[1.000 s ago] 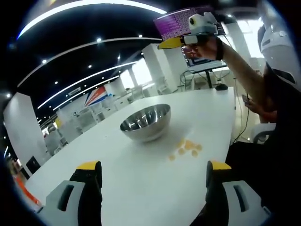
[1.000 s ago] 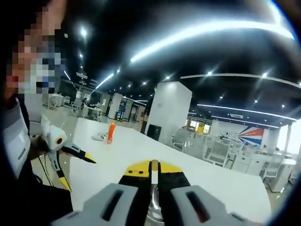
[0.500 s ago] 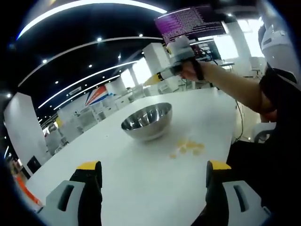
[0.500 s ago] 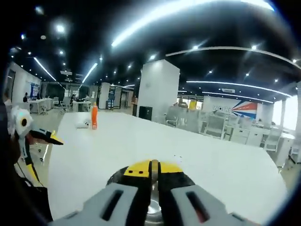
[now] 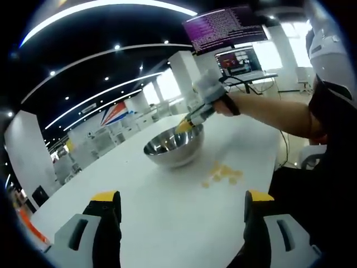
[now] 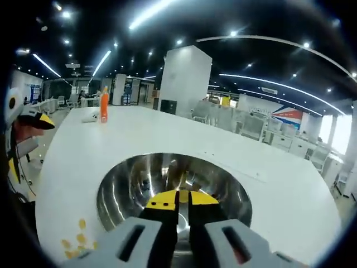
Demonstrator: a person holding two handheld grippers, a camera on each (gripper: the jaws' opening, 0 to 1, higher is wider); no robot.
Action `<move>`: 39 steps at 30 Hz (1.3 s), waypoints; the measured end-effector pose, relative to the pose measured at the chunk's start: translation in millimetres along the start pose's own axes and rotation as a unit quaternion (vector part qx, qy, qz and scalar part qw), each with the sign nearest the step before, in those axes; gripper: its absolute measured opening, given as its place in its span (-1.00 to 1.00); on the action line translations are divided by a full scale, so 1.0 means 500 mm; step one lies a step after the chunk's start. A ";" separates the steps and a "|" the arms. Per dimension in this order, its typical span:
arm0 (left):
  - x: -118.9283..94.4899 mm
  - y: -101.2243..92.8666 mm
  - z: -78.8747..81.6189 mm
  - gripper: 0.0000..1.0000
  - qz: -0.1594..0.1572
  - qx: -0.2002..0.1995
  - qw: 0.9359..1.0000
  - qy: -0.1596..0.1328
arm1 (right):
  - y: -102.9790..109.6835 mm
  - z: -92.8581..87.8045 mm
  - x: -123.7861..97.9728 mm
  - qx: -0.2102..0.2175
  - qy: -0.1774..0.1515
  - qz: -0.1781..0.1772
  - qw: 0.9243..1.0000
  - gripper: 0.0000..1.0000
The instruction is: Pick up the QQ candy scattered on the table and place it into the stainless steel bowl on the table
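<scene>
Right gripper [image 6: 183,196] sits low centre of the right gripper view, jaws pressed together with only a thin seam between the yellow tips; whether a candy is pinched in that seam cannot be told. The tips hang over the open mouth of the steel bowl [image 6: 111,192], which takes the lower middle of that view. In the left gripper view the same gripper [image 5: 184,127] reaches in from the upper right, tips at the bowl rim [image 5: 167,149]. Left gripper [image 5: 181,195] is at the bottom of its view, jaws wide apart and empty, above bare white table [image 5: 139,206]. Loose candies [image 5: 222,174] lie in a small cluster right of the bowl, centre frame; also seen lower left [image 6: 78,239]. Risks, as judgement: if a candy is held, release from this height could bounce it off the curved steel and out; tips knocking the rim could slide the light bowl into the cluster and scatter it toward the table edge.
</scene>
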State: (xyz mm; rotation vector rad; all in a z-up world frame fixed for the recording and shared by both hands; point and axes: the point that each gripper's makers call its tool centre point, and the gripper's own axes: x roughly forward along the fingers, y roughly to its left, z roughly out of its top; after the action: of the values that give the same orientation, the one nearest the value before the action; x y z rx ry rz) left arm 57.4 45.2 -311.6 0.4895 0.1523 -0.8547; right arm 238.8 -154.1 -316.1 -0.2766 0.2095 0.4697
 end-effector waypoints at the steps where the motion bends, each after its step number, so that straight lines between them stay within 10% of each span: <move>1: 0.000 -0.001 0.001 0.83 0.000 0.000 1.000 -0.001 | -0.003 0.003 0.000 -0.009 -0.004 -0.003 1.000 -0.77; 4: 0.000 -0.001 0.000 0.83 0.000 -0.001 1.000 -0.001 | 0.002 0.005 -0.003 -0.008 -0.010 0.002 1.000 -0.43; 17: -0.004 -0.002 0.000 0.82 0.005 0.004 1.000 0.003 | 0.002 0.013 -0.020 -0.005 -0.020 -0.004 1.000 -0.50; 28: -0.004 -0.008 0.004 0.81 0.004 0.011 1.000 0.005 | -0.095 0.172 -0.141 0.008 -0.116 -0.073 0.990 -0.50; 39: 0.005 -0.015 0.019 0.83 -0.004 0.013 1.000 -0.003 | -0.003 0.360 -0.348 -0.016 -0.246 -0.029 0.969 -0.53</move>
State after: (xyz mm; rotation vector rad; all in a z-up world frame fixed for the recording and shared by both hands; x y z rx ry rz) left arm 52.8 35.0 -306.8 0.5111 0.1369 -0.8671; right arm 112.0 -172.2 -100.9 -0.1884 -0.2911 0.4704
